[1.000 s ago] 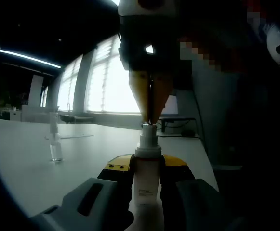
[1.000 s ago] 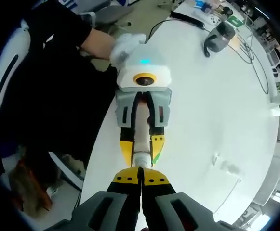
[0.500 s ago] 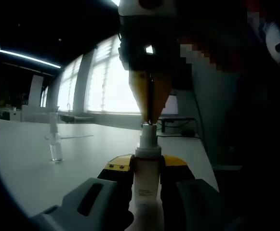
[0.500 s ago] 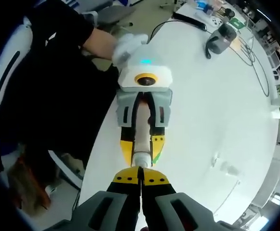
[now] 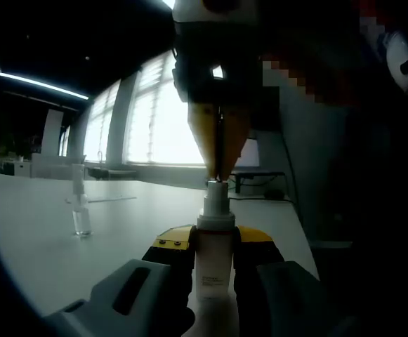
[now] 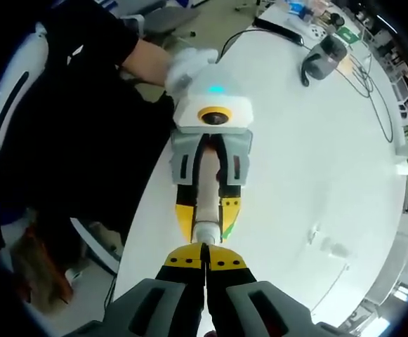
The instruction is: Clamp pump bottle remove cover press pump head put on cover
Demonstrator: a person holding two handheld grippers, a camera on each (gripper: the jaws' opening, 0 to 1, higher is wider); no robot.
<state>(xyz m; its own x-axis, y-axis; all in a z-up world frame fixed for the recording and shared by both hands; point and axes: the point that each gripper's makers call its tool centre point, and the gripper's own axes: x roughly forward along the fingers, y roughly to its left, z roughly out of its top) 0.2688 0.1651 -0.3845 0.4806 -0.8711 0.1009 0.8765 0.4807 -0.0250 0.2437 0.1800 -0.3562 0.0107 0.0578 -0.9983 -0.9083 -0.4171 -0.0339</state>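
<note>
My left gripper is shut on a white pump bottle, held upright between its yellow-tipped jaws just above the white table. The right gripper comes down from above, shut, its tips touching the top of the pump head. In the right gripper view my right gripper meets the pump head end-on, and the left gripper holds the bottle beyond it. The clear cover stands apart on the table, also visible as a small clear cover.
The table edge runs beside the bottle, with floor and a person's dark sleeve beyond it. A white-gloved hand holds the left gripper. A grey device and cables lie at the table's far end.
</note>
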